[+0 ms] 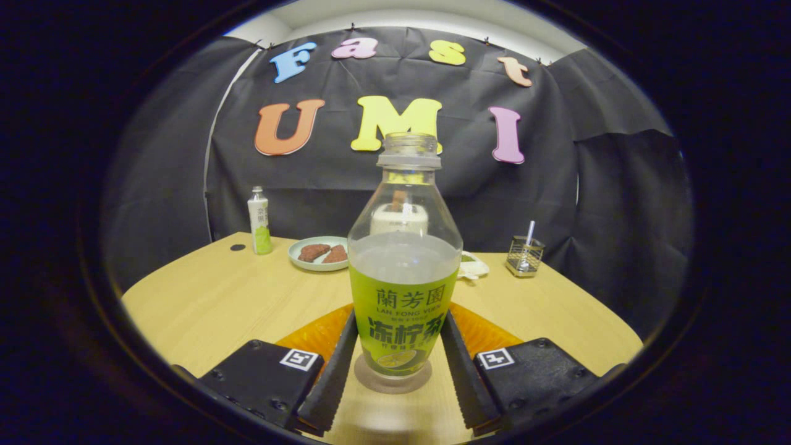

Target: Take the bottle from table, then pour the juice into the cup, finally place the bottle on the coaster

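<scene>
Bottle (404, 259) seen upright on coaster (393, 382) at 12 o'clock between spread fingers (395, 371), seemingly unpinched

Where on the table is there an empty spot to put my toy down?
Bare wood lies between the gripper and the plate, and between the bottle and the metal holder. It is crowded around the bottle, upright on its coaster between the fingers, with an orange mat beneath.

A recording booth: black cloth wall (395, 185) behind a wooden table (216, 296) of staged props.
</scene>
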A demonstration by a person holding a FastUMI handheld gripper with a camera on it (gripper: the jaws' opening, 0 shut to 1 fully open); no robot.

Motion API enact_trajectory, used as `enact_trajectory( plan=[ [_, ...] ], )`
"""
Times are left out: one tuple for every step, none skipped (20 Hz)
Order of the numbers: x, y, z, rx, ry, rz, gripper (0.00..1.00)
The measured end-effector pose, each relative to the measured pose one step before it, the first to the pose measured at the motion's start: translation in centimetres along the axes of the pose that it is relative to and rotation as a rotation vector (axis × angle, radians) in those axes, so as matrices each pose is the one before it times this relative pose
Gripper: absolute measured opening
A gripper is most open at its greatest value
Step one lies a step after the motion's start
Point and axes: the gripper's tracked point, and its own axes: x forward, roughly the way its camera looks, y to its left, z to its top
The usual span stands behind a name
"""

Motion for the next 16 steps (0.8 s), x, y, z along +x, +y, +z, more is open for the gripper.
enact_trajectory(
  plan=[
    [0.485, 0.271, -0.429, -0.00561, 0.01156, 0.00853, 0.79],
    [0.433, -0.013, -0.487, -0.01218, 0.01575, -0.00441, 0.79],
    [0.234, -0.16, -0.457, -0.0122, 0.01583, -0.00822, 0.8],
    [0.241, -0.078, -0.231, -0.00712, 0.00873, -0.0045, 0.8],
    [-0.064, 0.021, -0.052, -0.00101, -0.00088, 0.003, 0.8],
    [0.043, -0.006, -0.044, 0.00472, -0.00191, 0.00302, 0.81],
    [0.167, 0.07, -0.094, 0.00891, 0.00083, 0.00586, 0.81],
    [0.492, 0.09, -0.283, 0.00437, 0.00224, 0.00627, 0.81],
    [0.339, -0.114, -0.197, 0.0009, 0.00895, -0.00463, 0.81],
    [0.274, -0.104, -0.131, -0.00201, 0.00706, -0.0024, 0.81],
    [0.243, 0.069, -0.077, 0.00159, 0.00347, 0.00623, 0.81],
    [0.067, 0.291, -0.037, 0.00576, -0.00098, 0.01152, 0.81],
    [0.167, 0.126, -0.091, 0.00125, -0.00057, 0.00929, 0.81],
    [0.131, -0.04, -0.099, -0.00464, 0.00409, 0.00016, 0.82],
    [0.205, -0.209, -0.106, -0.00817, 0.00755, -0.00704, 0.83],
    [0.107, -0.267, -0.211, -0.00481, 0.01209, -0.01101, 0.83]
  ],
)
